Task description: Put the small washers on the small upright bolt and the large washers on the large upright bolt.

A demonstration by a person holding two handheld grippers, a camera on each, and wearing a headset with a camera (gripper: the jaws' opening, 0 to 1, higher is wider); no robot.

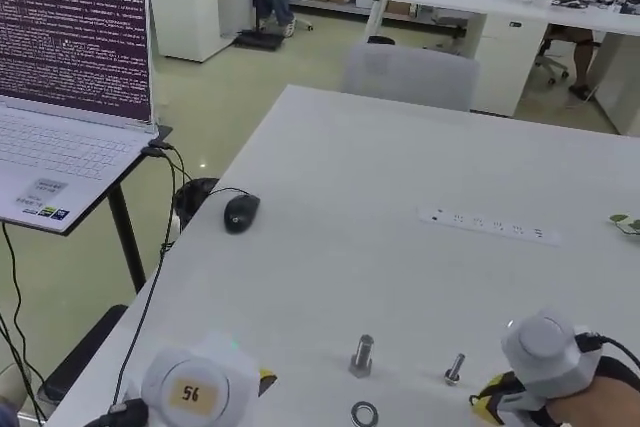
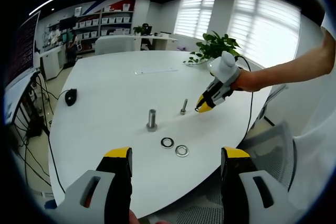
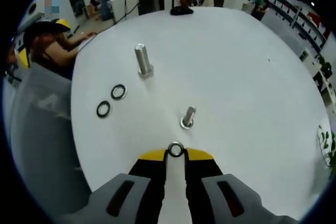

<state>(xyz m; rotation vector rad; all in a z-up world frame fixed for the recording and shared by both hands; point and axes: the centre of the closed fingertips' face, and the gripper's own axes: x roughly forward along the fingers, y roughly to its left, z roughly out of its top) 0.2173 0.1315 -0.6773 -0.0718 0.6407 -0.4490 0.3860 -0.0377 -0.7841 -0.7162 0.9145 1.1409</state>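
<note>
In hand: small washer [image 3: 175,149], clamped in right gripper [image 3: 175,156]; next, probably centring over small bolt [image 3: 188,117] at one o'clock; left gripper [image 2: 176,153] jaws apart, empty.

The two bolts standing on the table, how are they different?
The large bolt is taller and thicker than the small bolt. The small bolt stands nearer the right gripper, which holds a washer; the large bolt stands nearer two loose washers. Both are silver, upright and bare.
</note>
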